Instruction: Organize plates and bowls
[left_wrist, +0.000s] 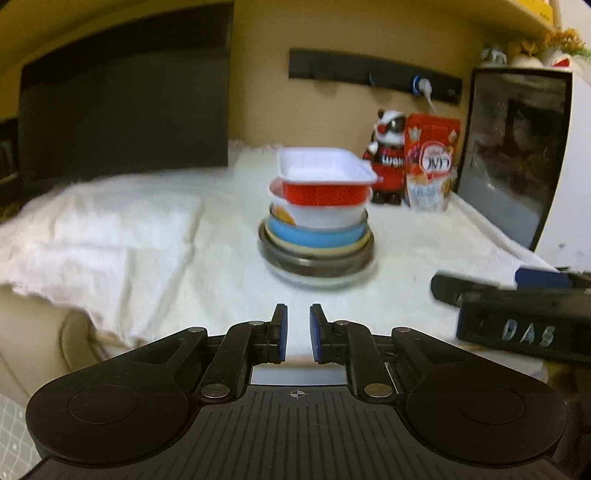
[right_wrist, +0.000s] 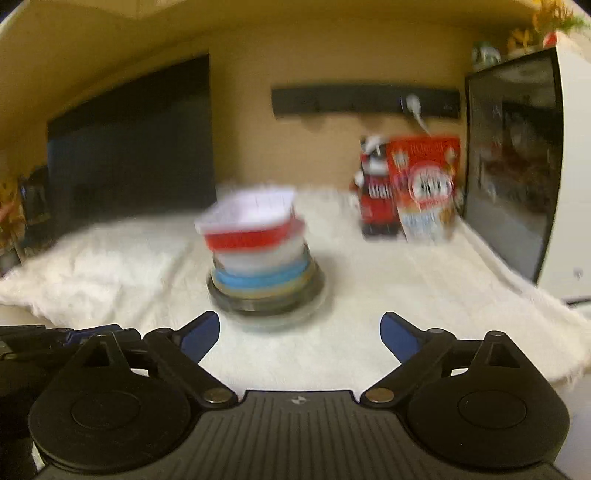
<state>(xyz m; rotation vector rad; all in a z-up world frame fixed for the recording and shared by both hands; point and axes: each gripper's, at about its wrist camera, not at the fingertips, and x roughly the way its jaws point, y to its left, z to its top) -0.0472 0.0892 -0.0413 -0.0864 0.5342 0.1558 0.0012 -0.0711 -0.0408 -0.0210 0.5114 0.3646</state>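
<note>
- One stack of bowls and plates (left_wrist: 317, 218) stands mid-frame on the white-covered desk (left_wrist: 221, 266), a red square bowl (left_wrist: 325, 177) on top.
- Left gripper (left_wrist: 298, 332): fingers nearly together, holding nothing.
- Right gripper (right_wrist: 300, 336): fingers wide apart, empty, below the stack.

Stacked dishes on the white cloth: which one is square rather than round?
The red container with the white rim, on top of the stack. The white bowl, blue dish and dark bottom bowl under it are round.
</note>
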